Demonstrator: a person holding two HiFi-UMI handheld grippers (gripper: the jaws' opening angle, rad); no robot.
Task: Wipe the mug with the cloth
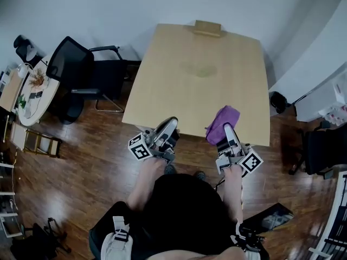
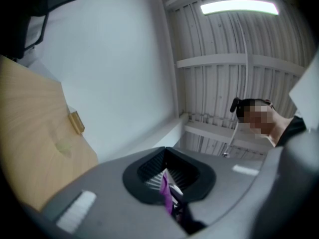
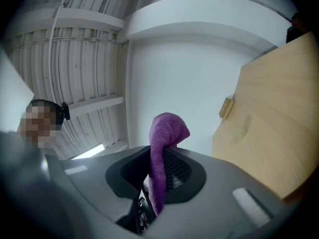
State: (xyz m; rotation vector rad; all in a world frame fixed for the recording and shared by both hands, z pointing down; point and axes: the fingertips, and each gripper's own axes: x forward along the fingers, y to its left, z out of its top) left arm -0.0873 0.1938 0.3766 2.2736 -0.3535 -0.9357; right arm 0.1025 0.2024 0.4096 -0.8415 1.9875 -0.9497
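Observation:
The purple cloth [image 1: 222, 122] sticks up out of my right gripper [image 1: 227, 128], which is shut on it just over the near edge of the light wooden table [image 1: 200, 91]. In the right gripper view the cloth [image 3: 167, 133] rises from between the jaws of the right gripper [image 3: 160, 171] and folds over at its top. My left gripper [image 1: 169, 124] hovers at the table's near edge, to the left, shut. In the left gripper view only a thin purple sliver shows at the closed seam of the left gripper [image 2: 167, 178]; I cannot tell what it is. No mug is in view.
A small wooden block [image 1: 207, 28] sits at the table's far edge and a faint greenish mark [image 1: 199, 69] lies on the top. A black office chair [image 1: 81, 72] and a round side table [image 1: 30, 91] stand left. Another dark chair [image 1: 325, 150] stands right.

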